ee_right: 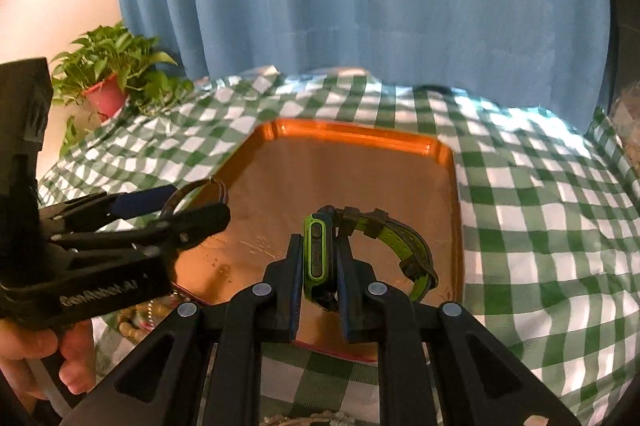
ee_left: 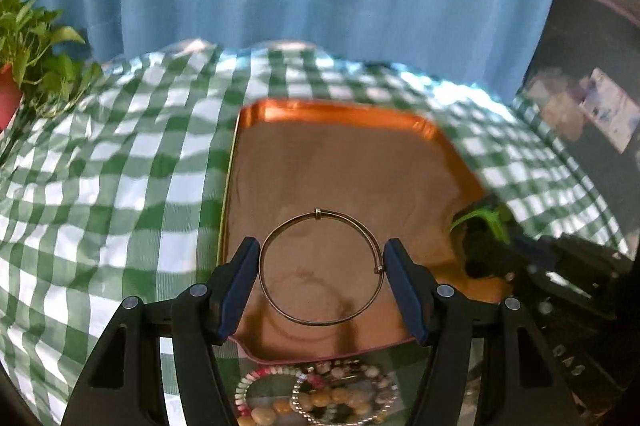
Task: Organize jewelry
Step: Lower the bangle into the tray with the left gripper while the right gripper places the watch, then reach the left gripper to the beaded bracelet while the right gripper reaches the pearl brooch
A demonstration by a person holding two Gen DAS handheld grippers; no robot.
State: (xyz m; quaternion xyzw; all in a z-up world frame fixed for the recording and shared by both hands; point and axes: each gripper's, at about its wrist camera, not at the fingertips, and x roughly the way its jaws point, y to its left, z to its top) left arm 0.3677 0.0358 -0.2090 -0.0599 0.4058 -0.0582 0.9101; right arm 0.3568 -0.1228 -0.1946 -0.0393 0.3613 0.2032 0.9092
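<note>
Left gripper [ee_left: 322,280] fingers [ee_left: 242,286] grasp a thin metal bangle [ee_left: 320,268] across its width, ring lying near flat with its small bead at the far side, above the near end of the copper tray [ee_left: 340,114]. Right gripper [ee_right: 318,278] fingers [ee_right: 294,278] are clenched on the case of a green-and-black watch [ee_right: 318,258], held on edge, long axis running away from the camera, strap [ee_right: 400,238] curling right above the tray. Tray sits on green-checked cloth [ee_right: 540,226] over the counter; beaded bracelets [ee_left: 320,398] just before its near rim, blue curtain [ee_right: 360,6] and potted plant [ee_right: 116,74] behind.
</note>
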